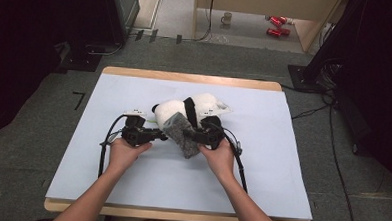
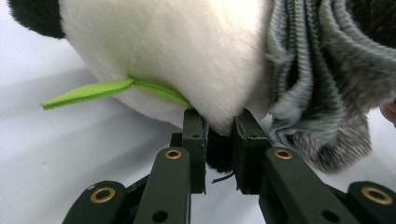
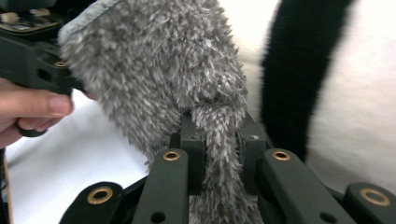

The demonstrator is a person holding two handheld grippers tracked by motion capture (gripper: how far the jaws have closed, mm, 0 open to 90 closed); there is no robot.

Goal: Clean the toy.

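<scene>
A black-and-white plush panda (image 1: 186, 109) lies in the middle of the pale blue table cover (image 1: 131, 177). A fuzzy grey sock (image 1: 180, 132) is partly drawn over its near end. My left gripper (image 1: 159, 135) is shut on the plush panda (image 2: 187, 60), pinching a dark bit of fur at its lower edge beside a green felt leaf (image 2: 88, 92). The ribbed inside of the grey sock (image 2: 317, 70) hangs to the right there. My right gripper (image 1: 189, 136) is shut on a fold of the grey sock (image 3: 159, 70), with the panda's white and black body (image 3: 327, 84) behind.
The table's wooden edge (image 1: 185, 76) runs along the far side. Beyond it on the floor stand a mug (image 1: 227, 18) and red cans (image 1: 278, 25). Black cables (image 1: 332, 146) trail over the carpet at the right. A hand (image 3: 28, 112) holding the left gripper appears in the right gripper view.
</scene>
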